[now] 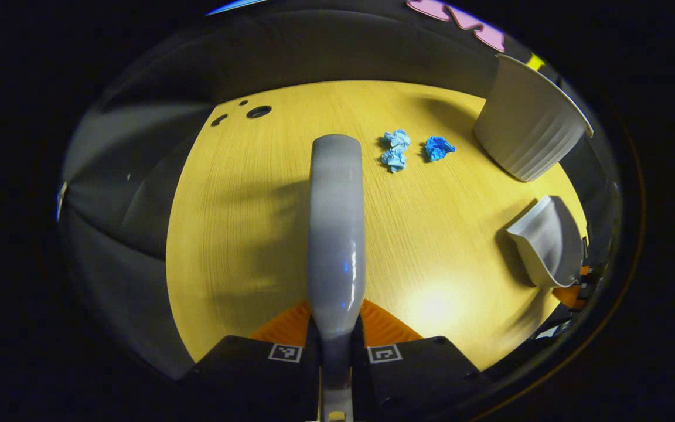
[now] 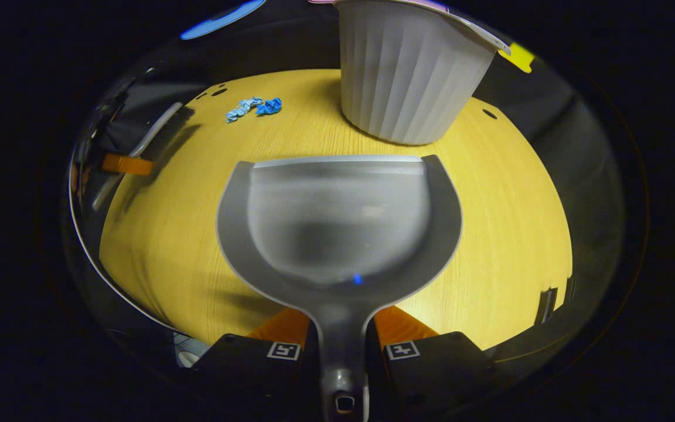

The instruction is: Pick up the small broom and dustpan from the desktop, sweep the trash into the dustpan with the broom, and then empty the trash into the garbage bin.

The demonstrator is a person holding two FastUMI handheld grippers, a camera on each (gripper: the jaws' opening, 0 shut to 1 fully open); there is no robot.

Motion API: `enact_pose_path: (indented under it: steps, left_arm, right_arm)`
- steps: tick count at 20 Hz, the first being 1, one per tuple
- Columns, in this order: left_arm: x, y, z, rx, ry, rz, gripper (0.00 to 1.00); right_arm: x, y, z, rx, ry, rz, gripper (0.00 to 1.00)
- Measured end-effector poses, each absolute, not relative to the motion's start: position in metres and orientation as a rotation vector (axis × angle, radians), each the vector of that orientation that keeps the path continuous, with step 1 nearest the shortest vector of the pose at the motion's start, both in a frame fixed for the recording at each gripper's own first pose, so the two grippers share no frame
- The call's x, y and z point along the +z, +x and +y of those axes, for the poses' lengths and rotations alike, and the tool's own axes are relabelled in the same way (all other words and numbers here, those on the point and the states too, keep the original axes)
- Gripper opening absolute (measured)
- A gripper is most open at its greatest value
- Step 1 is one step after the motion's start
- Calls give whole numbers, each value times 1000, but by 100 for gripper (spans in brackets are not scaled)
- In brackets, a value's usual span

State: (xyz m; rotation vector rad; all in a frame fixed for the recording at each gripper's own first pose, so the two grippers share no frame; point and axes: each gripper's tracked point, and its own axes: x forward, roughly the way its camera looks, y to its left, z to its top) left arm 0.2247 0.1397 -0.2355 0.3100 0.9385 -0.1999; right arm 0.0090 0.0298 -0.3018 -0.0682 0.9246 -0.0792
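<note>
Grey dustpan (image 2: 337, 217) bare inside, right tool (image 2: 340, 346) clamped on its handle; left tool (image 1: 336, 346) clamped on broom (image 1: 336, 234).

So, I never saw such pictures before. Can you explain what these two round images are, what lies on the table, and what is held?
A person holds a two-finger tool in each hand, and each tool carries its own camera looking forward. In the left gripper view, the left tool grips the broom. In the right gripper view, the right tool grips the dustpan by its handle. On the table lie blue paper scraps and a ribbed bin. The dustpan is empty; nothing is swept yet.
</note>
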Motion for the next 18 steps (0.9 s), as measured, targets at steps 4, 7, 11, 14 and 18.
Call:
enact_pose_path:
  steps: [4, 7, 11, 14, 18]
  left_arm:
    - [-231, 294, 127, -235, 503, 937, 26]
    - [-243, 334, 107, -282, 634, 983, 26]
    - [-236, 366, 79, -391, 827, 950, 26]
    - [-238, 364, 43, -500, 905, 964, 29]
    - [-241, 347, 19, -618, 988, 962, 26]
  right_arm:
    - [-295, -6, 35, -80, -12, 924, 38]
    - [-293, -17, 32, -92, -17, 929, 38]
    - [-302, -21, 29, -77, -58, 945, 38]
    - [-313, -19, 34, -37, -77, 966, 38]
    - [-320, -17, 37, 2, -87, 975, 38]
